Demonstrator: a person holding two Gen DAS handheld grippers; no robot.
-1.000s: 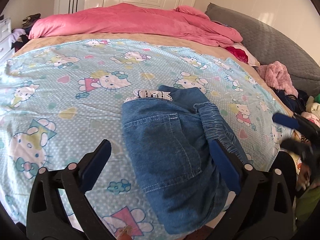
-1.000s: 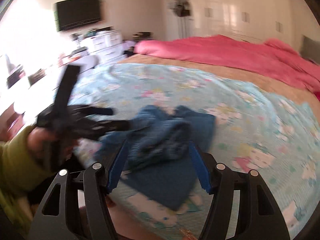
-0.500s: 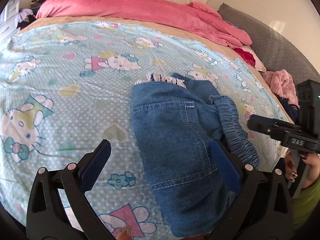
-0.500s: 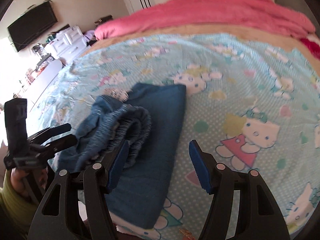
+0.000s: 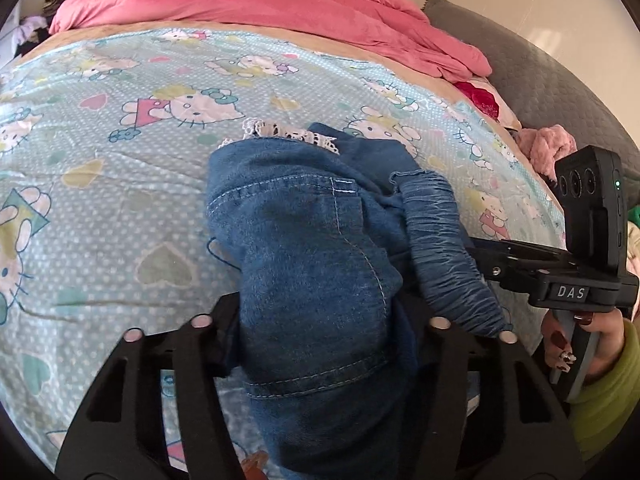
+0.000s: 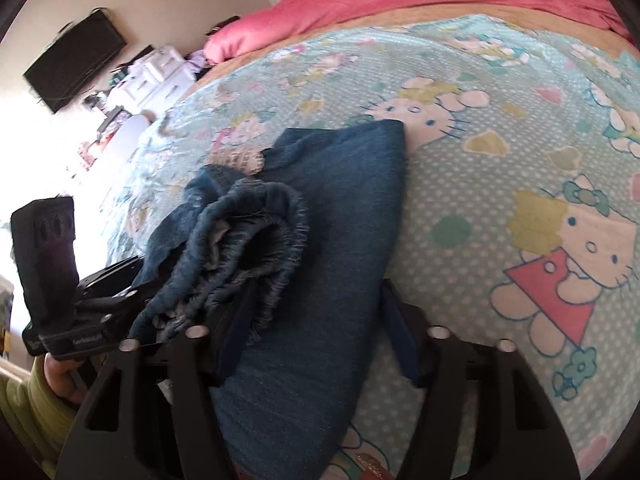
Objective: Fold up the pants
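Observation:
Blue denim pants (image 5: 316, 256) lie folded in a bundle on the Hello Kitty sheet (image 5: 120, 184), with the elastic waistband (image 5: 444, 248) on the right side and a lace hem at the far end. My left gripper (image 5: 320, 320) straddles the near end of the bundle, its fingertips hidden under the denim. In the right wrist view the pants (image 6: 320, 256) lie between my right gripper's (image 6: 316, 328) blue fingers, which stand apart around the fabric's near end. The right gripper's body (image 5: 560, 276) shows beside the waistband.
A pink duvet (image 5: 260, 4) is heaped at the far side of the bed. A grey quilted pillow (image 5: 552, 92) and a pink fluffy garment (image 5: 548, 144) lie at the right. A TV (image 6: 76, 64) and white drawers (image 6: 160, 76) stand beyond the bed.
Both grippers have moved forward onto the near end of the pants. The left gripper's fingers have gone under the denim and the right gripper's fingers have come around the fabric.

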